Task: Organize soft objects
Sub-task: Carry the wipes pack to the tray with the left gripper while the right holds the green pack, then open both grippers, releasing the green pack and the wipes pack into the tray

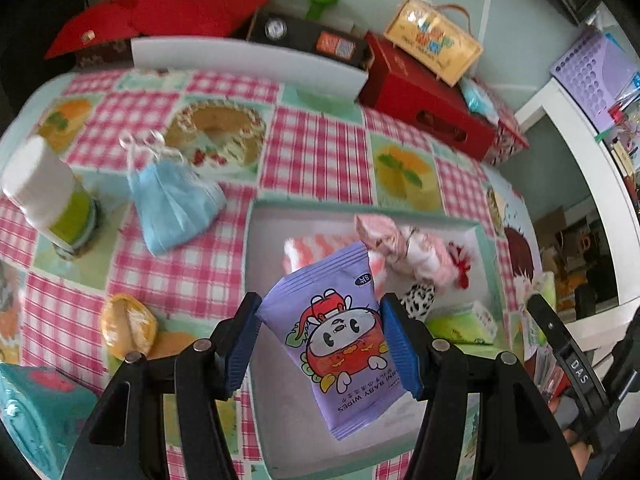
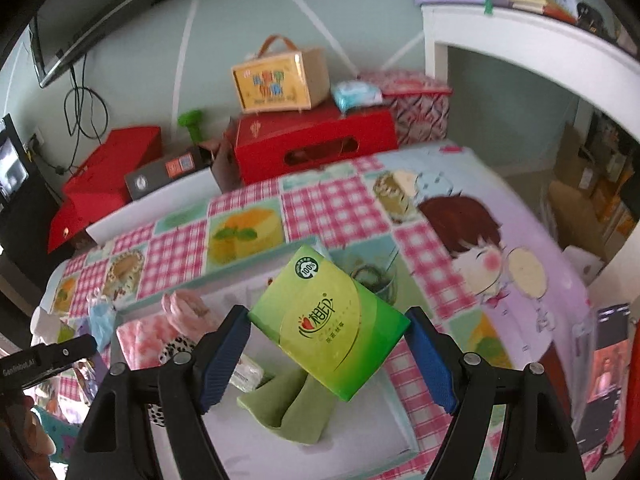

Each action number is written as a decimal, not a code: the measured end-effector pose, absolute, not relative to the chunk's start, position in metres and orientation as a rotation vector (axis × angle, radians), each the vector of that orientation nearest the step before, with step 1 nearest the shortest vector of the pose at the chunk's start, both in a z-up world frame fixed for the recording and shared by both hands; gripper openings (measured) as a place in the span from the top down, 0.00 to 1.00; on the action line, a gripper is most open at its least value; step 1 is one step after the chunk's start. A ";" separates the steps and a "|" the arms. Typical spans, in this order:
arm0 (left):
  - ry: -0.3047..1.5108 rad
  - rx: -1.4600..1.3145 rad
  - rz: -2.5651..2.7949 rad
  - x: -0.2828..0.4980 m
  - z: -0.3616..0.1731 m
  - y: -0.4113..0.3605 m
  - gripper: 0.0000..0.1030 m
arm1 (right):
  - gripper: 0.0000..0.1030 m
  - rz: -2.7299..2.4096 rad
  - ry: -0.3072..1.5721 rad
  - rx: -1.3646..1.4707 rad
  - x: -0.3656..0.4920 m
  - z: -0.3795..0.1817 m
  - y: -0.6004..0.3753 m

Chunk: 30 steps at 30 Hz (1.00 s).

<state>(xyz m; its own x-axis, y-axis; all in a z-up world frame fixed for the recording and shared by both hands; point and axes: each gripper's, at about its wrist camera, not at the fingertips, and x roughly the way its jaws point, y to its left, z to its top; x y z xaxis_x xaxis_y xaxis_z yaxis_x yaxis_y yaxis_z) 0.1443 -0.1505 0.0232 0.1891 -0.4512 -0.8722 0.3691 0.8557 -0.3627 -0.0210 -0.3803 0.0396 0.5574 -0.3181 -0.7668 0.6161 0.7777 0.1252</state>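
My left gripper is shut on a purple baby wipes pack with a cartoon print, held tilted above a white tray with a mint rim. In the tray lie a pink striped towel, a pink wrapped bundle, a spotted item and a small green pack. My right gripper is shut on a green tissue pack, held over the same tray, above a green cloth. A blue face mask lies on the checked tablecloth left of the tray.
A stack of paper cups, an orange item and a teal box stand left of the tray. Red boxes and a yellow handled box line the table's far edge. A white shelf stands at the right.
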 end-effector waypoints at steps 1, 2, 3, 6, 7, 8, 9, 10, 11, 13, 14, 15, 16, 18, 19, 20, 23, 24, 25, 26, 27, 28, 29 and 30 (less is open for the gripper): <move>1.270 -0.076 -0.580 0.144 0.019 -0.152 0.40 | 0.21 -0.562 0.815 0.417 -0.018 0.035 -0.381; 1.281 -0.075 -0.582 0.144 0.015 -0.154 0.40 | 0.21 -0.558 0.821 0.425 -0.017 0.032 -0.381; 1.289 -0.072 -0.582 0.143 0.012 -0.156 0.40 | 0.21 -0.555 0.828 0.431 -0.016 0.030 -0.382; 1.309 -0.061 -0.574 0.142 0.003 -0.160 0.40 | 0.21 -0.552 0.842 0.436 -0.013 0.025 -0.381; 1.316 -0.060 -0.573 0.142 0.000 -0.160 0.40 | 0.21 -0.550 0.848 0.440 -0.012 0.023 -0.381; 1.322 -0.058 -0.571 0.141 -0.002 -0.161 0.40 | 0.21 -0.550 0.852 0.442 -0.011 0.021 -0.381; 1.325 -0.057 -0.570 0.142 -0.004 -0.160 0.40 | 0.21 -0.550 0.857 0.446 -0.010 0.020 -0.382; 1.328 -0.056 -0.569 0.142 -0.005 -0.161 0.40 | 0.21 -0.551 0.862 0.449 -0.009 0.018 -0.382; 1.334 -0.054 -0.568 0.142 -0.007 -0.161 0.40 | 0.21 -0.551 0.865 0.452 -0.008 0.017 -0.382; 1.343 -0.052 -0.566 0.143 -0.010 -0.161 0.40 | 0.21 -0.553 0.868 0.457 -0.007 0.015 -0.383; 1.350 -0.049 -0.564 0.143 -0.012 -0.162 0.40 | 0.21 -0.552 0.871 0.460 -0.006 0.014 -0.383; 1.356 -0.048 -0.564 0.144 -0.014 -0.162 0.40 | 0.21 -0.551 0.876 0.461 -0.005 0.012 -0.383; 1.359 -0.047 -0.564 0.144 -0.015 -0.162 0.40 | 0.21 -0.551 0.878 0.461 -0.004 0.012 -0.383; 1.364 -0.047 -0.562 0.145 -0.016 -0.163 0.39 | 0.21 -0.547 0.885 0.458 -0.002 0.011 -0.382; 1.366 -0.047 -0.561 0.146 -0.017 -0.165 0.39 | 0.21 -0.546 0.887 0.458 -0.002 0.010 -0.381; 1.369 -0.052 -0.559 0.146 -0.018 -0.164 0.38 | 0.21 -0.545 0.888 0.457 -0.001 0.010 -0.381; 1.374 -0.058 -0.552 0.146 -0.019 -0.164 0.36 | 0.21 -0.542 0.893 0.460 -0.001 0.009 -0.380; 1.374 -0.057 -0.548 0.146 -0.019 -0.164 0.36 | 0.21 -0.540 0.895 0.461 0.000 0.010 -0.380; 1.371 -0.056 -0.545 0.145 -0.019 -0.164 0.34 | 0.21 -0.537 0.897 0.461 0.000 0.010 -0.379; 1.369 -0.055 -0.543 0.145 -0.018 -0.165 0.33 | 0.21 -0.535 0.897 0.460 0.000 0.010 -0.379; 1.366 -0.056 -0.543 0.145 -0.018 -0.164 0.32 | 0.21 -0.534 0.899 0.457 0.001 0.010 -0.378; 1.365 -0.058 -0.545 0.145 -0.016 -0.163 0.31 | 0.21 -0.532 0.901 0.453 0.002 0.010 -0.377; 1.361 -0.058 -0.545 0.145 -0.015 -0.163 0.31 | 0.21 -0.531 0.903 0.450 0.002 0.010 -0.377; 1.358 -0.058 -0.544 0.144 -0.014 -0.163 0.30 | 0.20 -0.530 0.905 0.449 0.003 0.010 -0.376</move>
